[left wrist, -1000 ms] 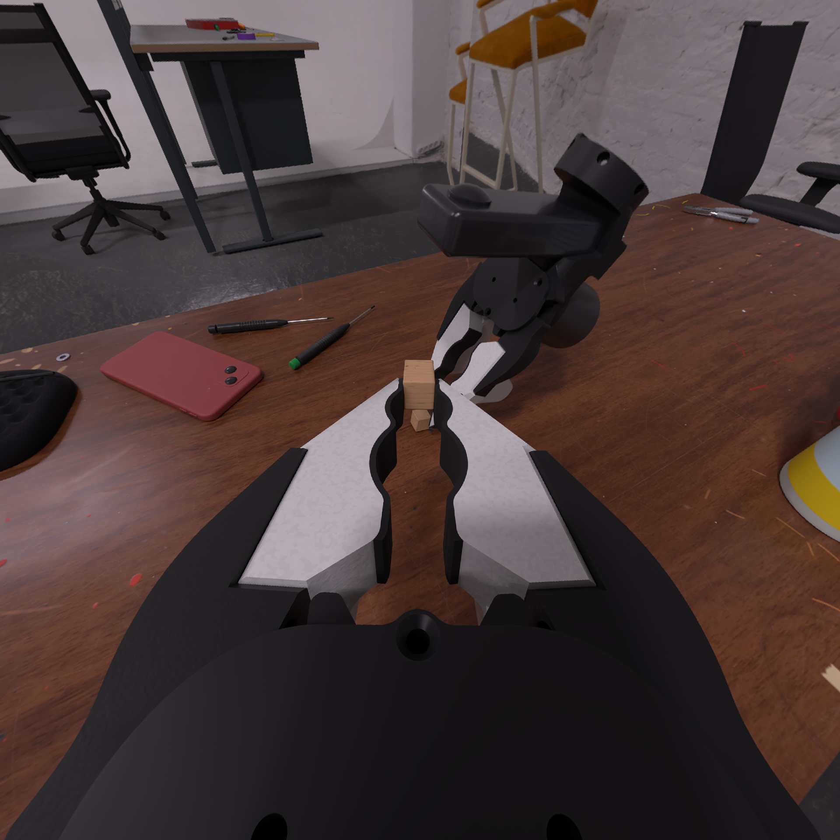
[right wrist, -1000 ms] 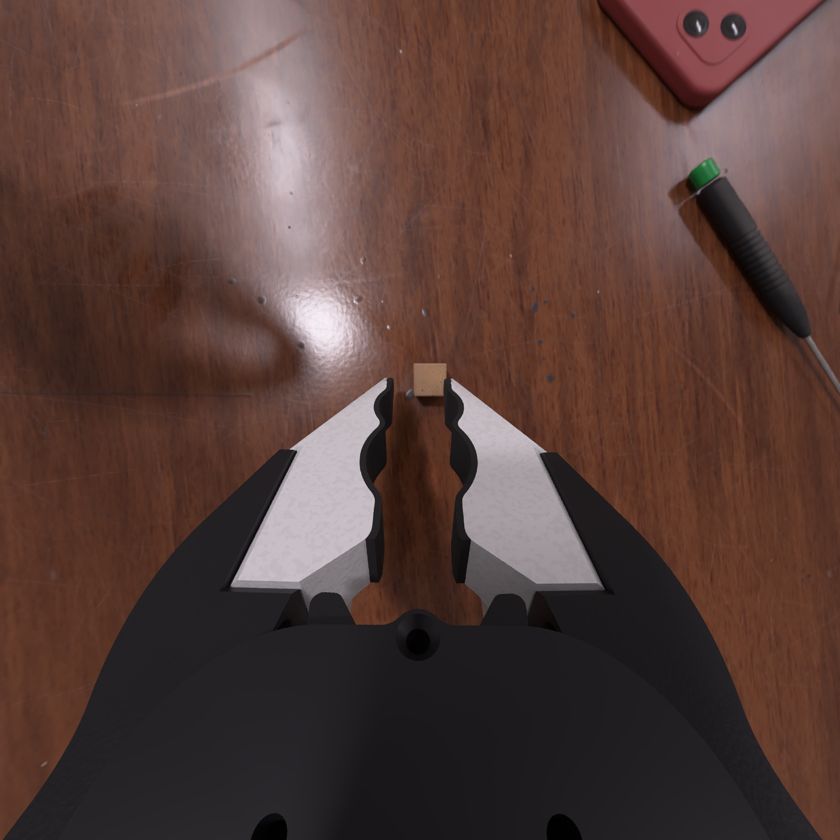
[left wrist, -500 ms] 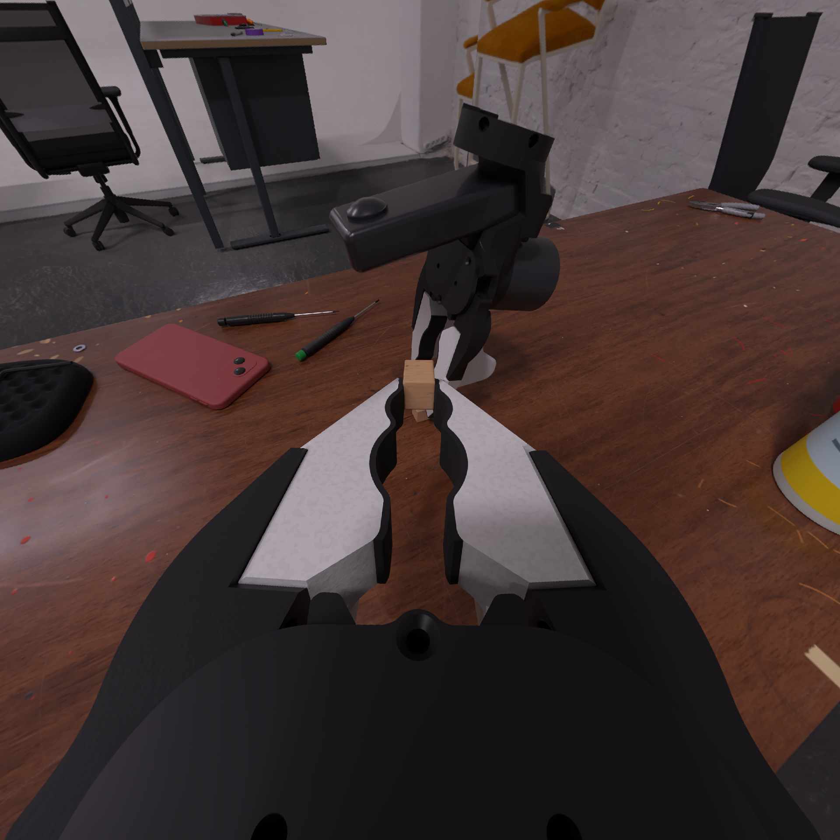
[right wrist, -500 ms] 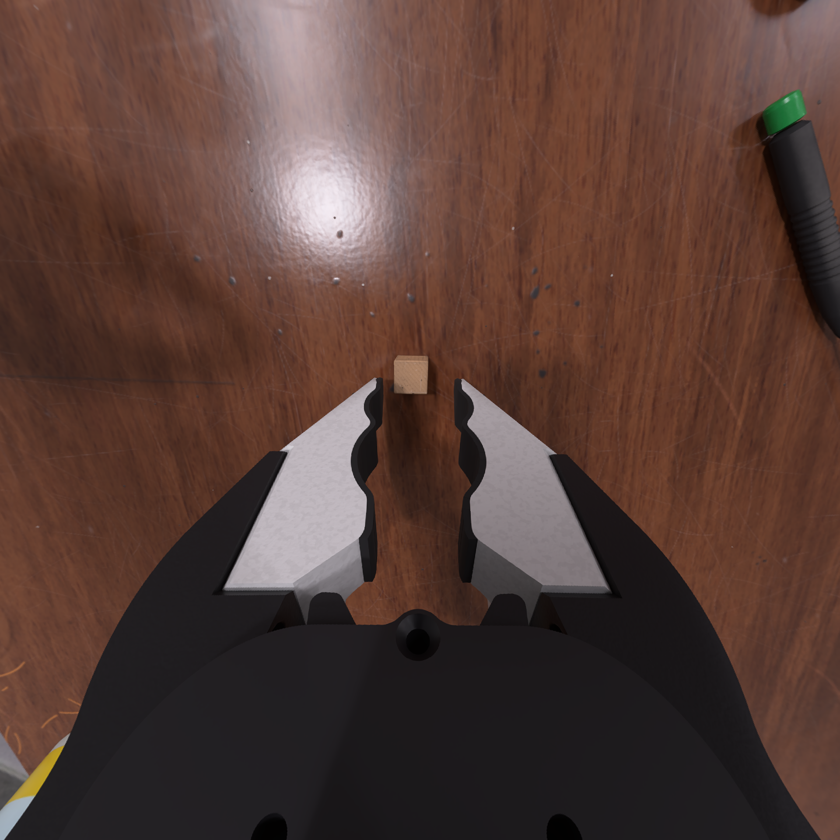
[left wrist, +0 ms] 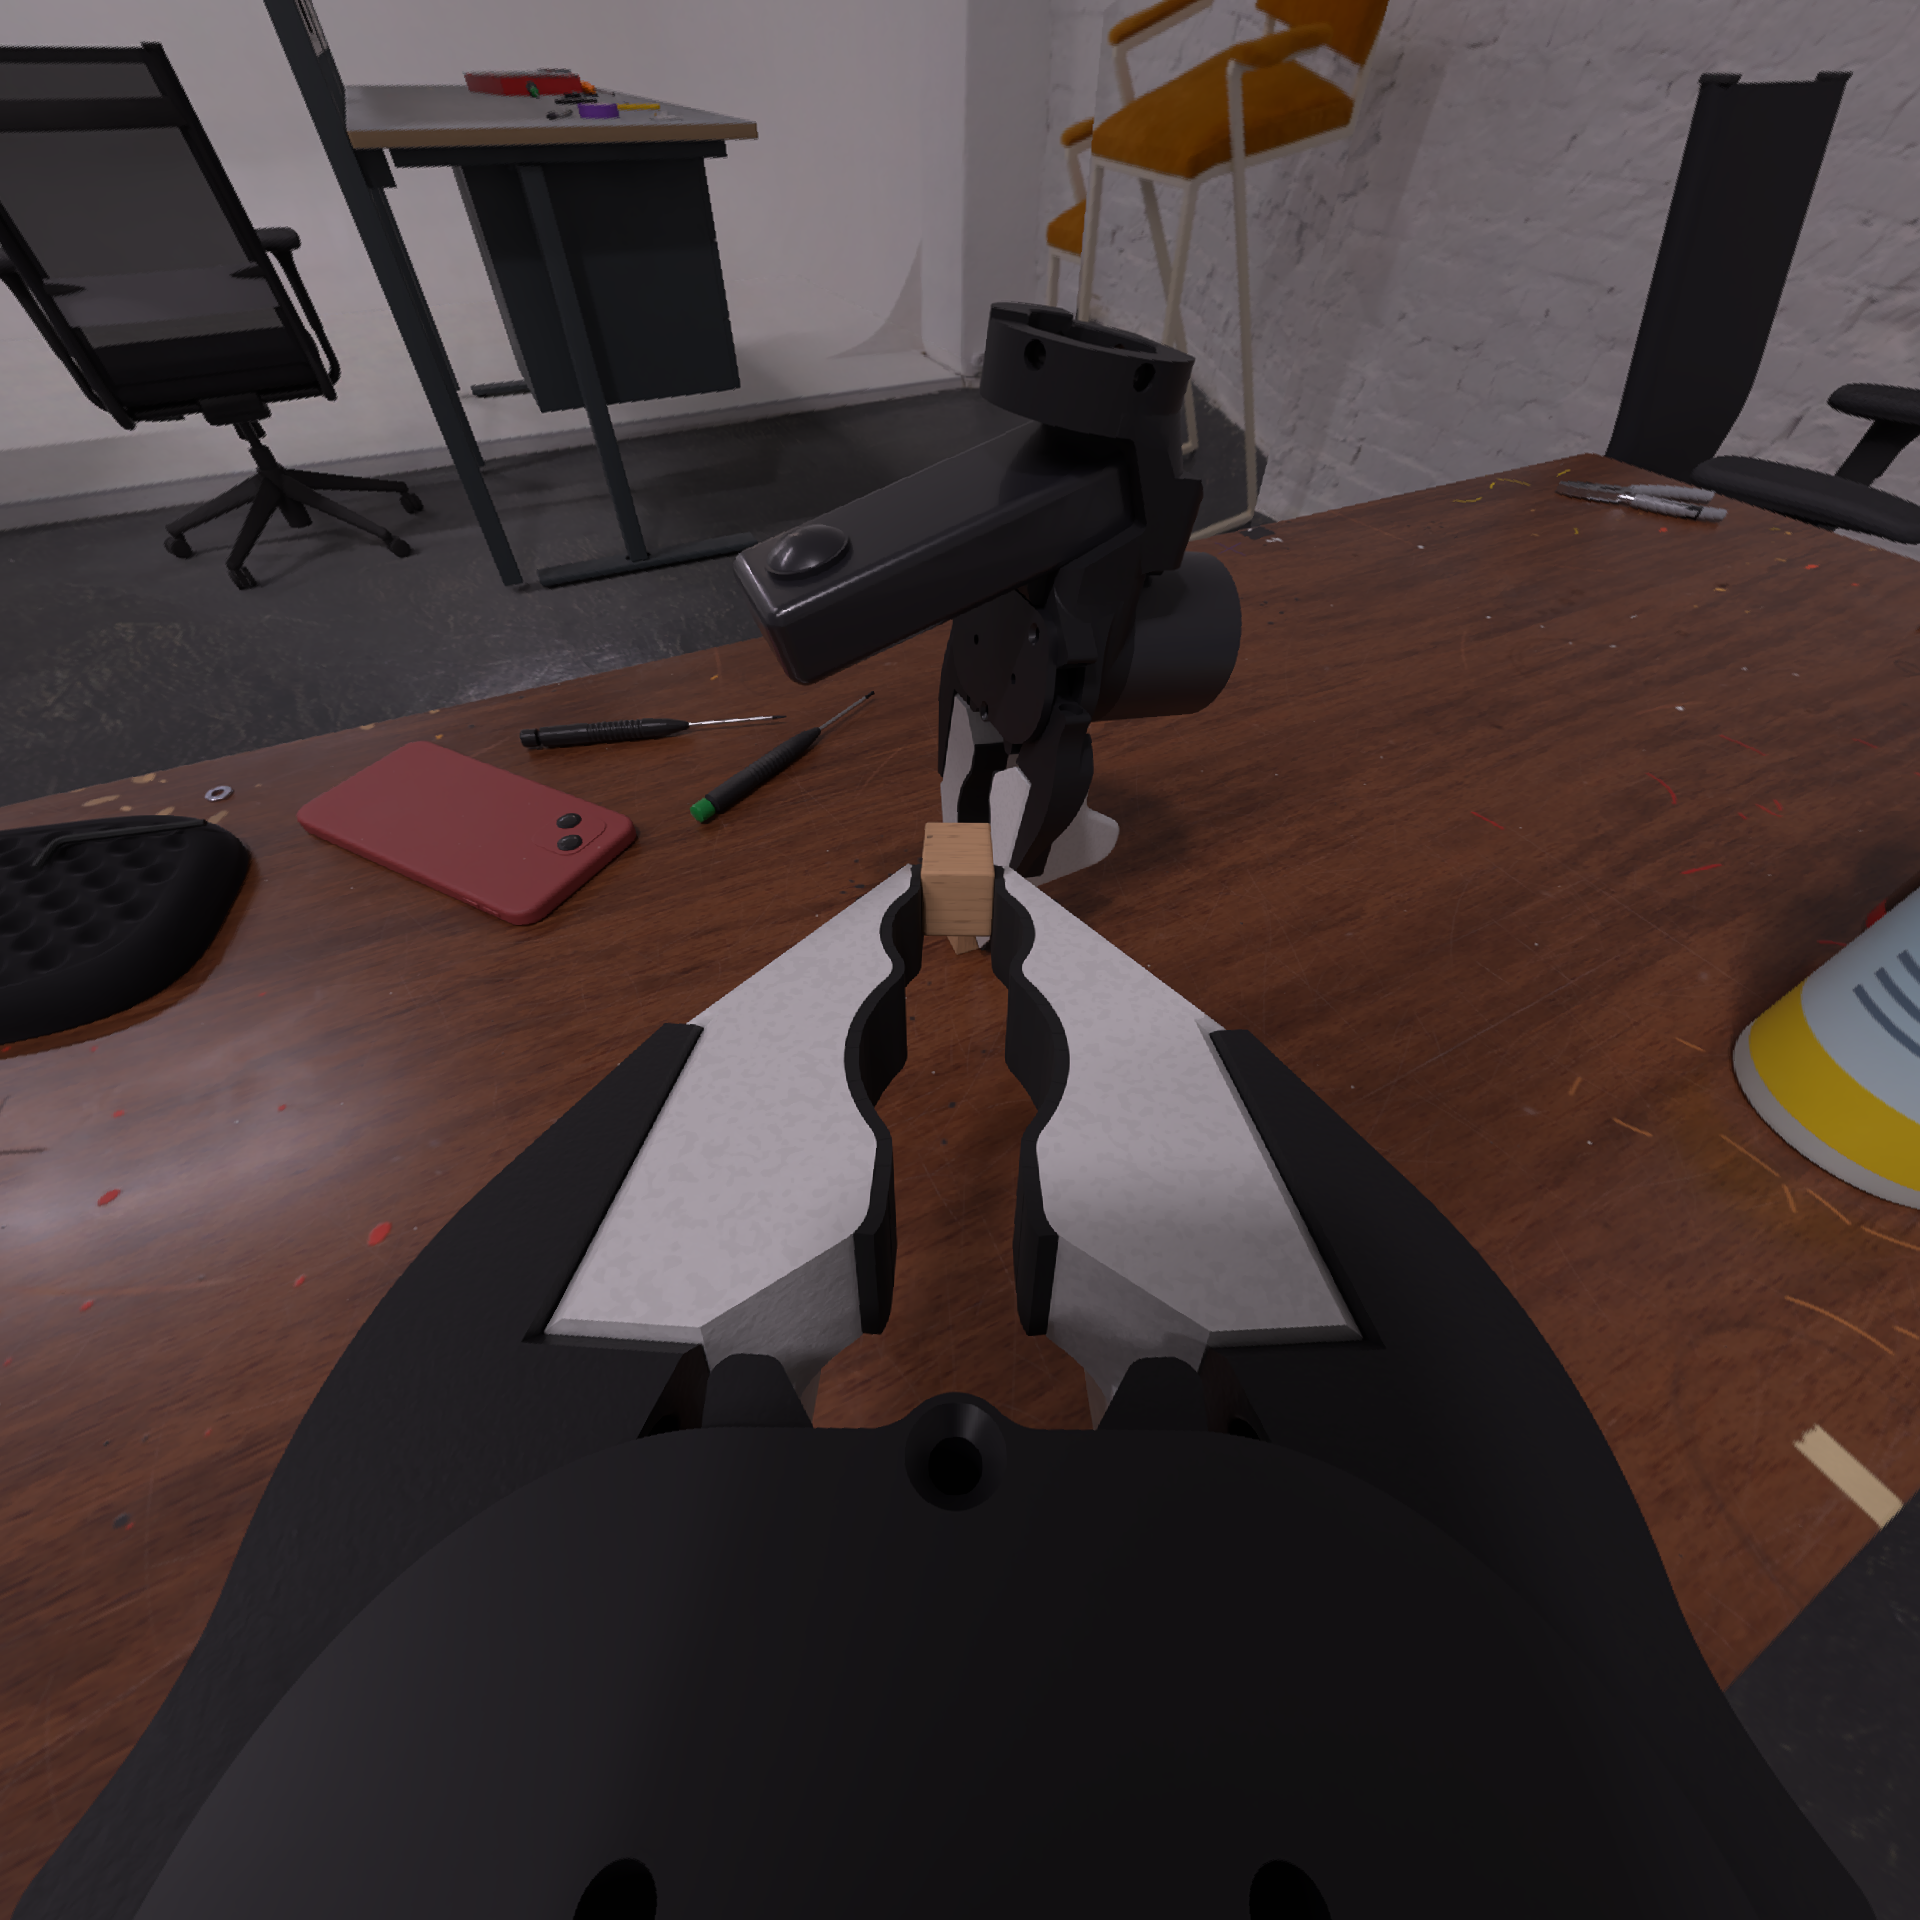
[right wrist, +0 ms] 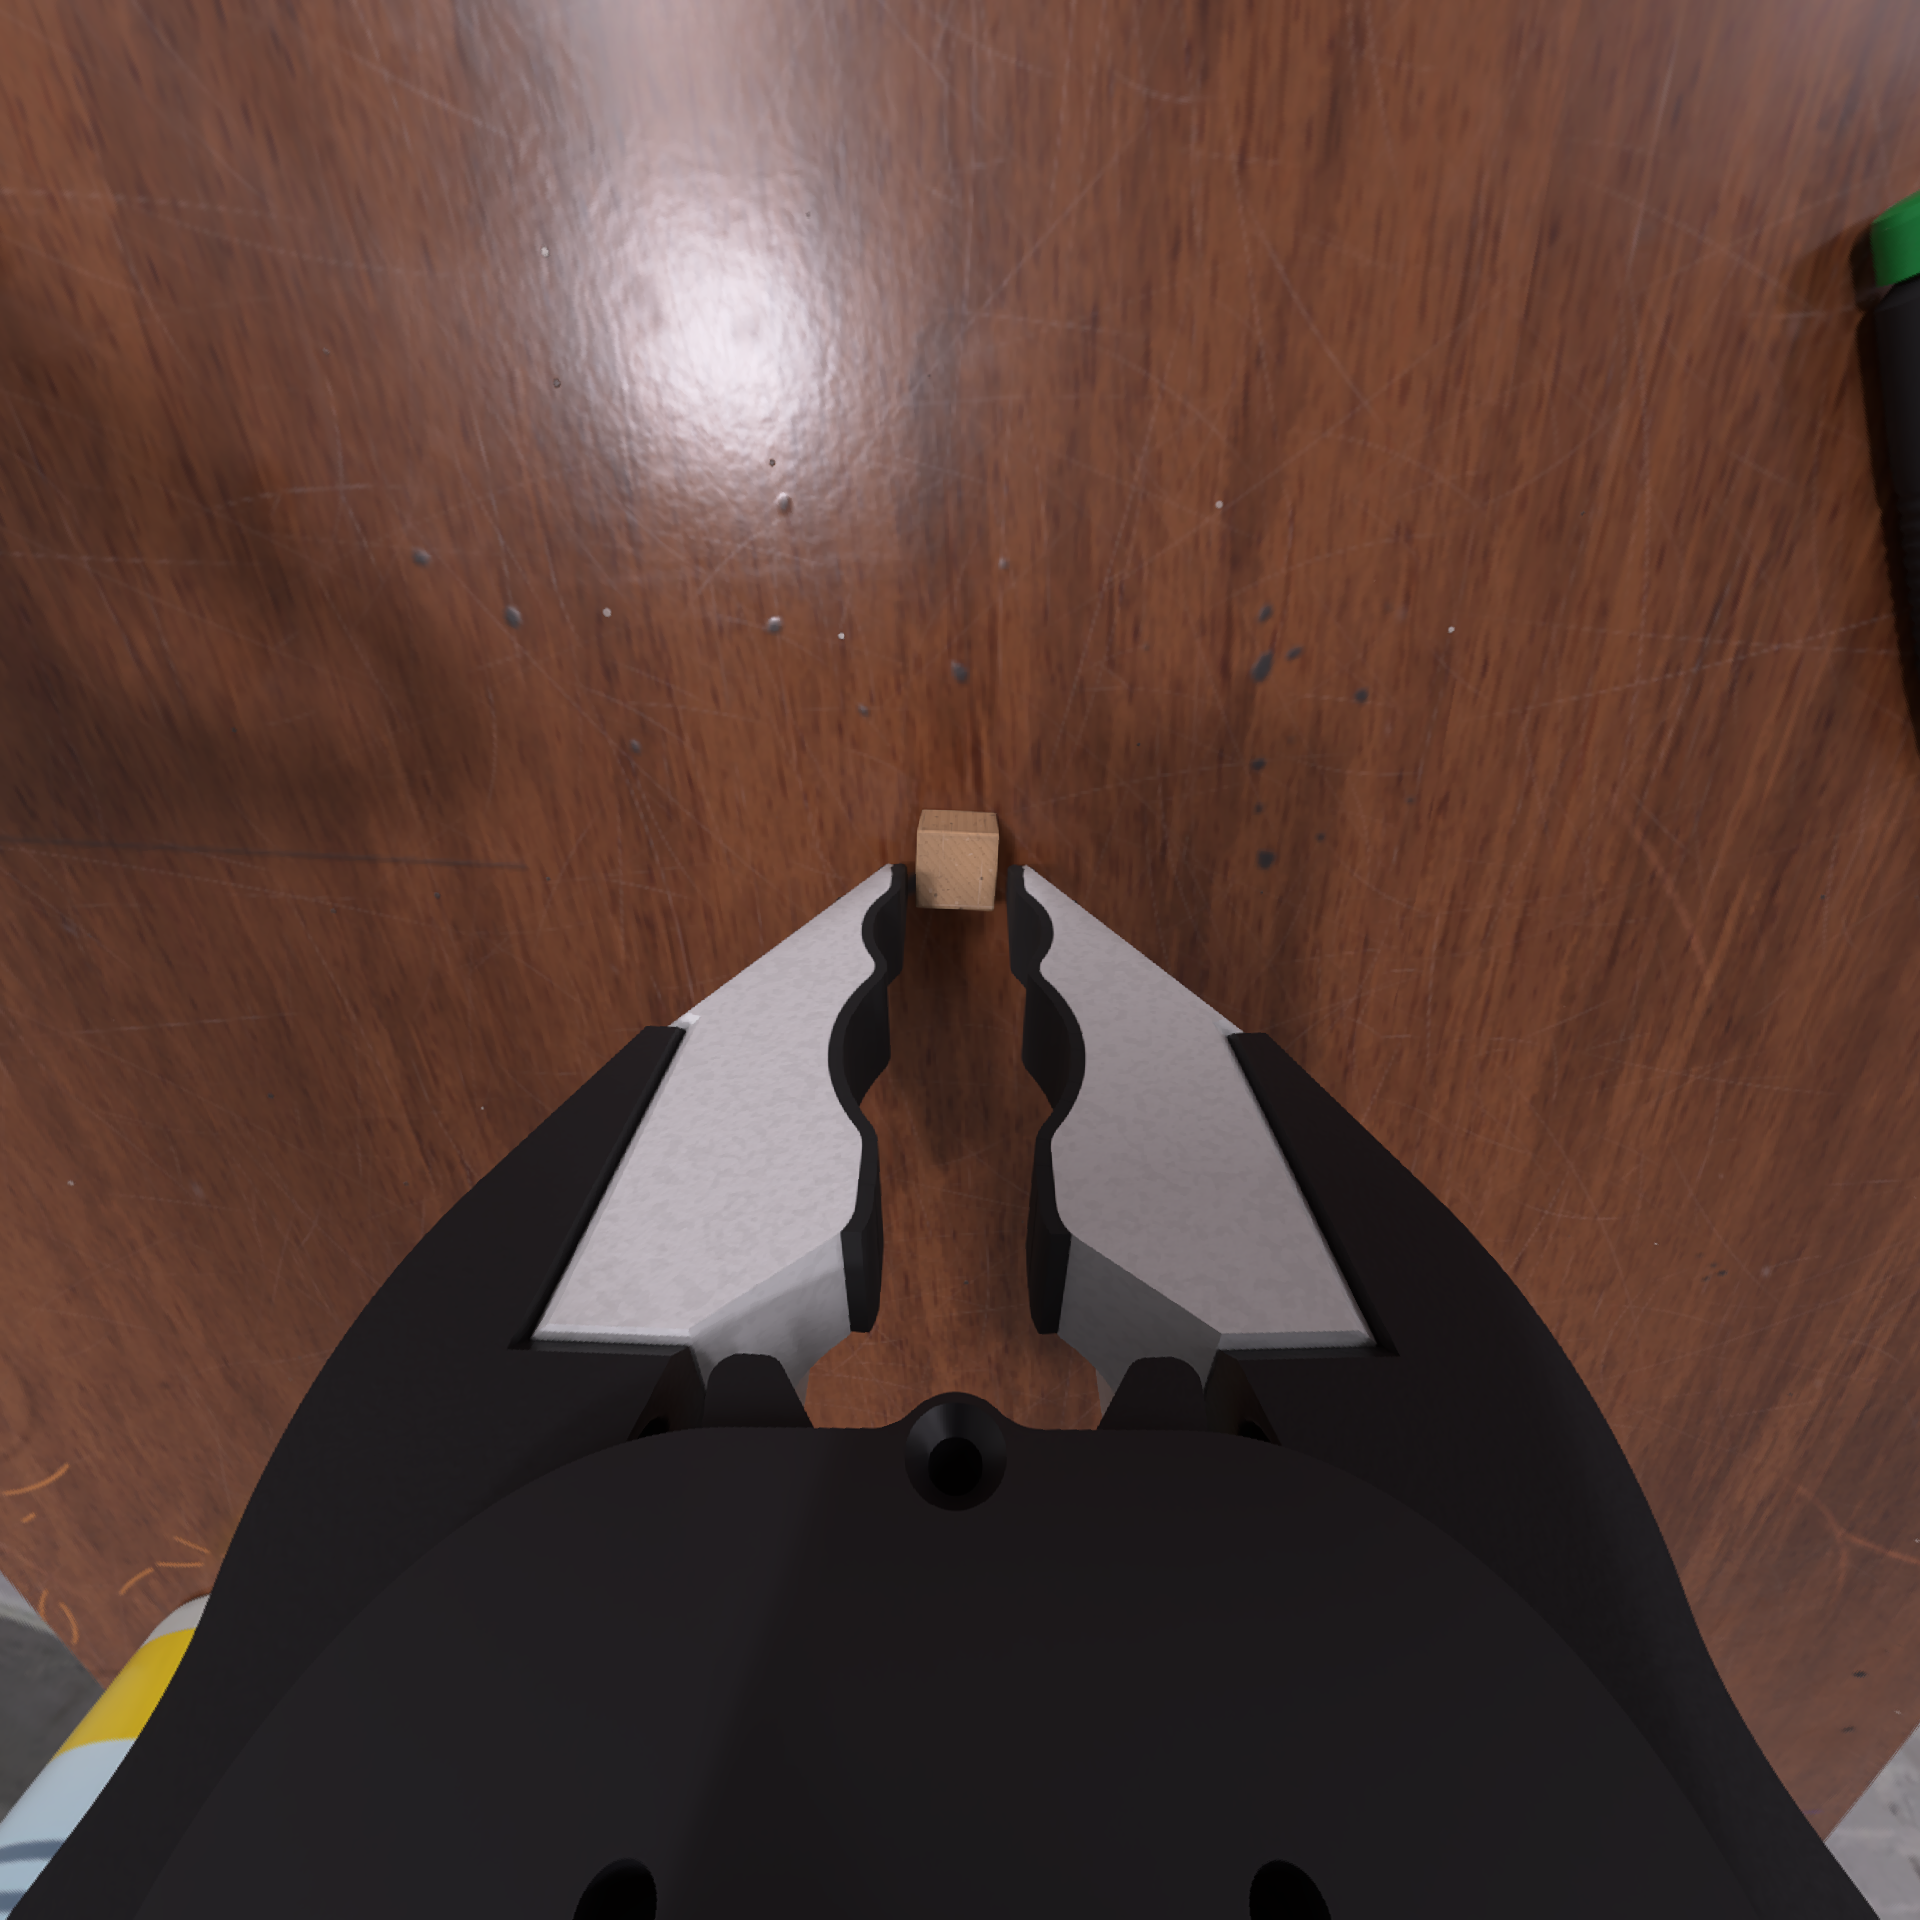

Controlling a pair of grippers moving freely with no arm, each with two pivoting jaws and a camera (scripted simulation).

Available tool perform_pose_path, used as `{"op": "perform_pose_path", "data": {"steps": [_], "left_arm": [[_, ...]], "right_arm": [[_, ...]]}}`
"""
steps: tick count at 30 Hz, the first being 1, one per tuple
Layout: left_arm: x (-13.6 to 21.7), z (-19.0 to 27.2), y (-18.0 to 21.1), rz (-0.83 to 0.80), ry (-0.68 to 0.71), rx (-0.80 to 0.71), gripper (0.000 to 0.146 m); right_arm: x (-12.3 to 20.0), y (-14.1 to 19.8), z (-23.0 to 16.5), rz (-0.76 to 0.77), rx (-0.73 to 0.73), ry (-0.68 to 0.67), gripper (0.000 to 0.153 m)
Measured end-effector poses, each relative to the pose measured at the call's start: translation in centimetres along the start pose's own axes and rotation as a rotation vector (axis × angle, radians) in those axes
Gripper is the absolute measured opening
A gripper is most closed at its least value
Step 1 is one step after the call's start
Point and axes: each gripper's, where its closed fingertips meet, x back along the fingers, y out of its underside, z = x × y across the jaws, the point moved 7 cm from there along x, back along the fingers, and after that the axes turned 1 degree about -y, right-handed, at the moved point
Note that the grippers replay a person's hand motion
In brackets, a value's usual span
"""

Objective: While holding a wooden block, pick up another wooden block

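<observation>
Left tongs (left wrist: pixel 958 902) are clamped on one wooden block (left wrist: pixel 957 881), held above the worktop (left wrist: pixel 1455 883): that half looks done. Right tongs (right wrist: pixel 956 883), slightly parted, straddle the second block (right wrist: pixel 957 858) on the worktop, tips beside it but apparently not yet gripping; closing and lifting remain. No containers show.

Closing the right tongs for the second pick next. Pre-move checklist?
1. First grip: left tongs shut on held block: ok.
2. Second block sits between right tongs tips: ok.
3. Second block centred in the gap: ok.
4. Right tongs touching it: not ok, slim gaps on both sides.
5. Tip depth down the block's sides: cannot tell.
6. Green-capped screwdriver clear of the right tongs: ok.
</observation>
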Motion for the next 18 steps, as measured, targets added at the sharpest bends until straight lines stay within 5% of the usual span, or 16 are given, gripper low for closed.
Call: {"op": "perform_pose_path", "data": {"steps": [9,18], "left_arm": [[-0.5,0.1,0.4,-0.016,0.015,0.005,0.011],[-6.3,1.8,1.6,-0.173,0.223,-0.065,0.011]], "right_arm": [[0.8,1.4,0.1,0.06,0.017,-0.11,0.014],[9.9,7.4,0.3,0.448,0.229,-0.36,0.014]]}}
